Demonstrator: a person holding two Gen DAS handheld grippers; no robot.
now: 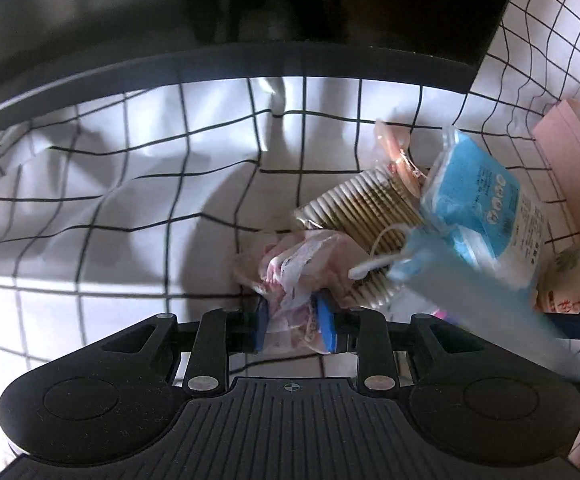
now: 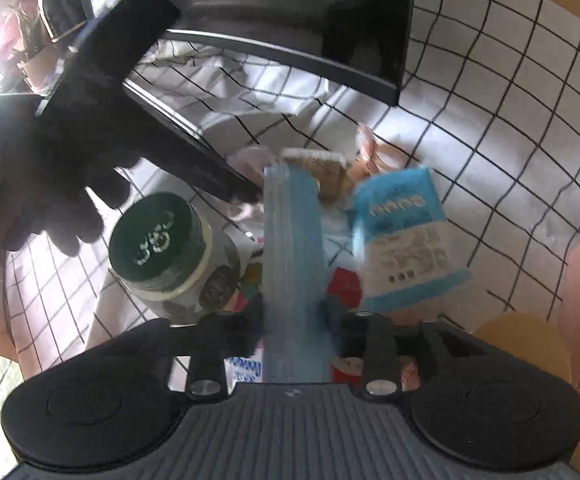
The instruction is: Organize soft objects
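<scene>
Lower centre of the left wrist view: left gripper (image 1: 293,326) clamped on a crinkled pink packet (image 1: 296,280), blue pads pressing both sides, over the grid-pattern cloth (image 1: 129,184). Just right of it lies a sleeve of cotton pads (image 1: 354,208), then a blue-and-white pouch (image 1: 486,208) leaning on the sleeve. A pale blue pack (image 1: 462,292) crosses the lower right, blurred. Right wrist view: green-lidded jar (image 2: 165,248) at left, the pale blue pack (image 2: 294,272) running up between the fingers of the right gripper (image 2: 294,316); blur hides whether the pads bite, so grip cannot be told. Risks: slack pack slipping free, packet film tearing or sliding, the swinging pack knocking the pouch or jar.
</scene>
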